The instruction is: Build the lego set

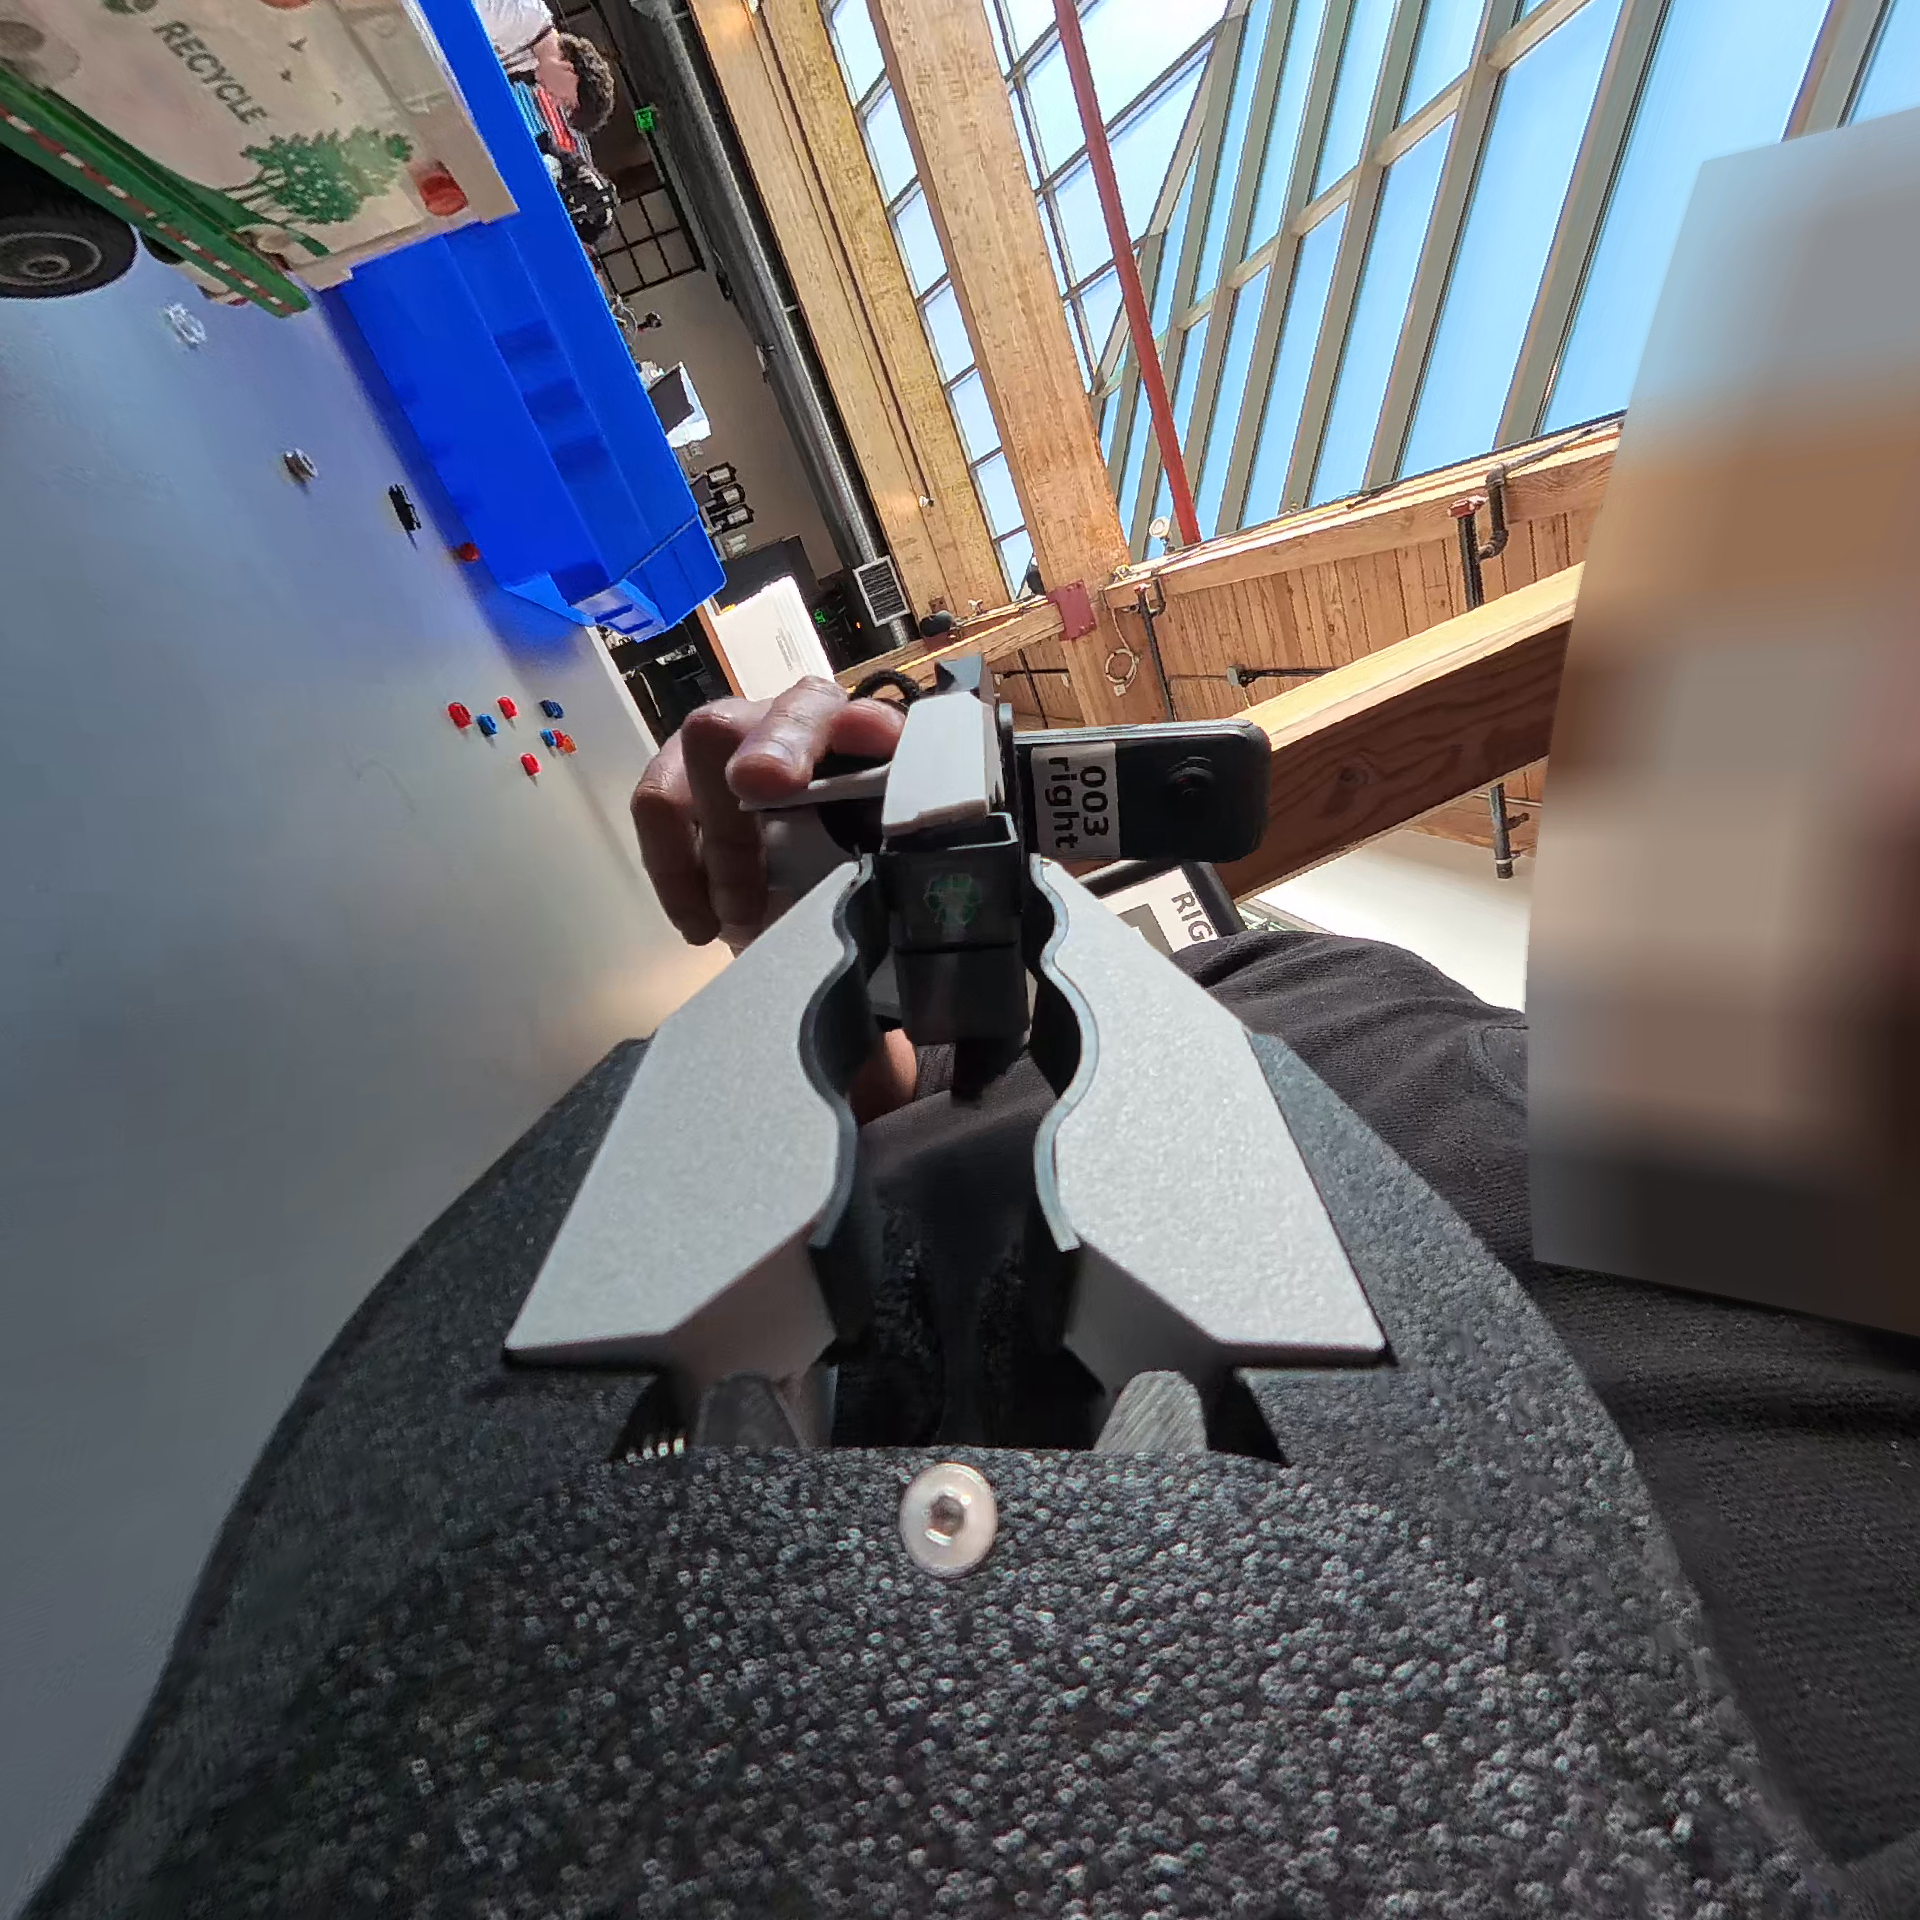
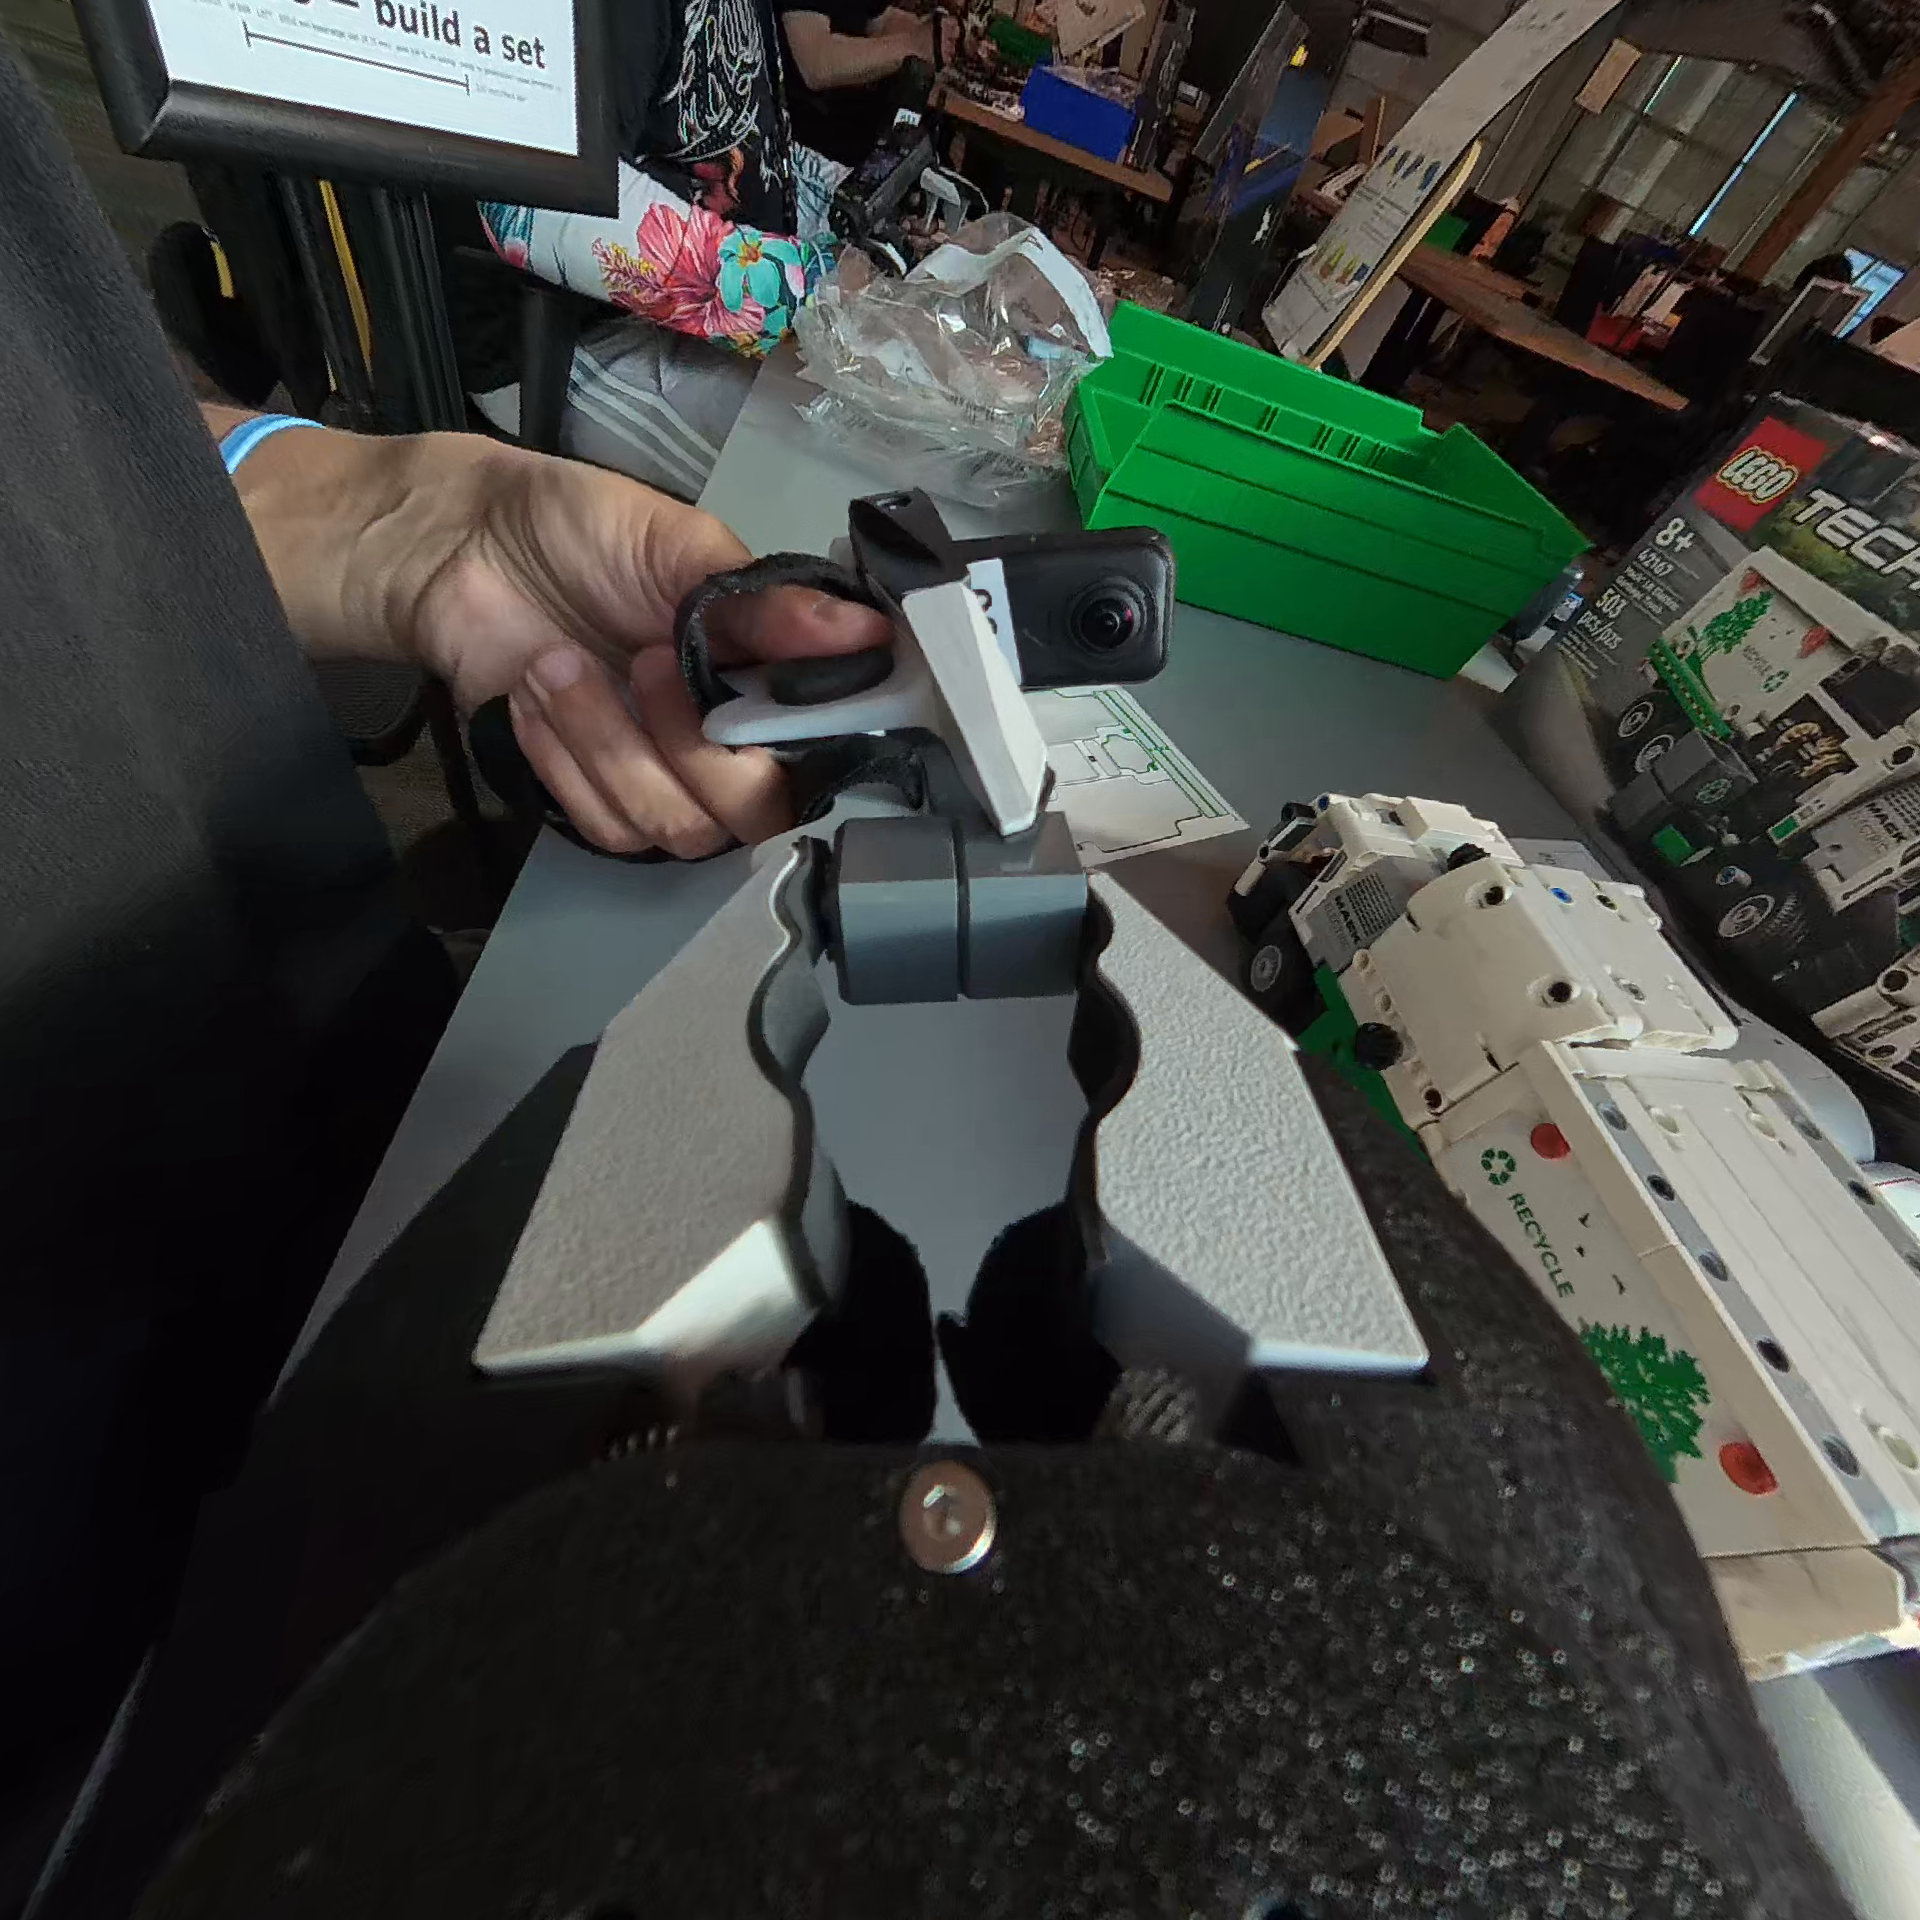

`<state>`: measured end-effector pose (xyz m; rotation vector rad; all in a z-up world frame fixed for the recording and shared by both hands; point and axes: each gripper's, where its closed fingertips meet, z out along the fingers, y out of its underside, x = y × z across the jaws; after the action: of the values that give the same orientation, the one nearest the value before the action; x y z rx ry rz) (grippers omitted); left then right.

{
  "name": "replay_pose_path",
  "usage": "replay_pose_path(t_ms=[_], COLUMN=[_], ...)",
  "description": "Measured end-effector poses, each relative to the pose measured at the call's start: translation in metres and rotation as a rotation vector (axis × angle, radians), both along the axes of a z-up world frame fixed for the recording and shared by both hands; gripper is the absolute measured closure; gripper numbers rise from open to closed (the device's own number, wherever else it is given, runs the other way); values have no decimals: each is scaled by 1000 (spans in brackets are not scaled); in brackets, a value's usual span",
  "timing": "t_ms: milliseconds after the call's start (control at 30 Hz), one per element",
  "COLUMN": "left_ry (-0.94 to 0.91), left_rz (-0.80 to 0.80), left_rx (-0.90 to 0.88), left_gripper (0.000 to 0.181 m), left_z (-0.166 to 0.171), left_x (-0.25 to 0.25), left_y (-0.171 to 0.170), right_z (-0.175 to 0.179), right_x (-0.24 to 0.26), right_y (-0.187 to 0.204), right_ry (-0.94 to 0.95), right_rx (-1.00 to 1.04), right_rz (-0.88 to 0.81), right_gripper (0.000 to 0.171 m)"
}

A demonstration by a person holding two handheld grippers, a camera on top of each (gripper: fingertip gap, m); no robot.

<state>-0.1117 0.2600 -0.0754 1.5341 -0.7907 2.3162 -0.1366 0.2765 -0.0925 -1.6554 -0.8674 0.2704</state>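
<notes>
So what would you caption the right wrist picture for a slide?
Right gripper shut on a small grey piece, meeting the left gripper, with the white toy truck alongside.

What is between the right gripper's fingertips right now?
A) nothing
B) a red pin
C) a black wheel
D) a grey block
D: in the right wrist view the right gripper is closed on a grey block above the table; the left gripper likewise grips a dark piece.
</notes>
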Motion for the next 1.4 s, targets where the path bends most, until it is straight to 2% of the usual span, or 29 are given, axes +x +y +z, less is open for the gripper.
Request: replay_pose_path(t_ms=[167, 267, 467, 567, 767, 867, 967, 1100, 1167, 1333, 1400], left_ry=[-7, -14, -13, 19, 55, 68, 88, 201, 234, 216, 221], left_rz=[-13, -2, 20, 6, 3, 18, 112, 324, 373, 393, 404], left_rx=[-3, 4, 42, 79, 143, 200, 428, 992, 1223, 1587, 1687], left_gripper=[158, 158, 158, 158, 157, 158, 158, 158, 157, 157, 157], left_z=[0, -1, -2, -7, -10, -11, -17, -36, -39, -42, -45], left_x=[-2, -2, 2, 3, 5, 6, 10, 8, 6, 6, 4], left_y=[-1, 2, 1, -3, -7, -4, 5, 39, 47, 45, 47], right_z=[0, 0, -3, -9, -10, -10, -10, -19, -26, -6, -9], right_x=[-2, -2, 3, 4, 6, 6, 17, 39, 42, 25, 21], right_y=[0, 2, 3, -2, -4, -2, -2, 4, 11, 22, 25], right_ry=[-10, 38, -136, -131, -104, -19, 116, 371, 494, 859, 867], right_rx=[11, -69, 13, -52, -32, -33, -97, -299, -419, -606, -675], right_rz=[12, -3, -103, -65, -36, -44, -62, -107, -127, -7, 0], right_gripper=[126, 124, 126, 127, 128, 125, 122, 118, 118, 122, 123])
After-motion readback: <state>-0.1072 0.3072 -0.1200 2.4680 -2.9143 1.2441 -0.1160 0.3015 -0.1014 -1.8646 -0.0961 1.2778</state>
